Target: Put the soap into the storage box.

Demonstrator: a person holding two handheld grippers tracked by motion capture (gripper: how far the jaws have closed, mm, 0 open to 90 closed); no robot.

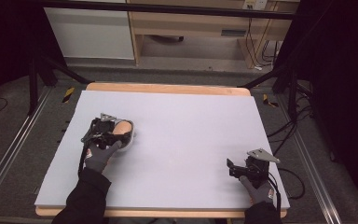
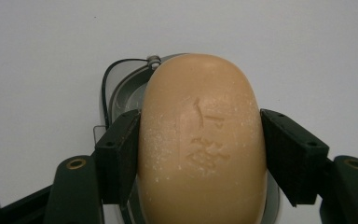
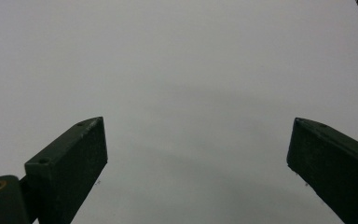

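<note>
Soap (image 2: 200, 140) hides most of dish (image 2: 121, 88).

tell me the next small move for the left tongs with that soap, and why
Probably lift straight up a little. The left tongs already clamp the tan oval soap bar on both sides, and it sits over the grey soap dish, so a sideways pull might drag the dish. The right tongs are open, away.

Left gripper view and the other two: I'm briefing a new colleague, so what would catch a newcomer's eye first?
The tan soap, stamped with raised characters, sits between the jaws of the left gripper, which press its sides, over a grey dish. In the high view this is at the table's left. The right gripper rests near the right front corner, jaws wide apart with nothing between them.
</note>
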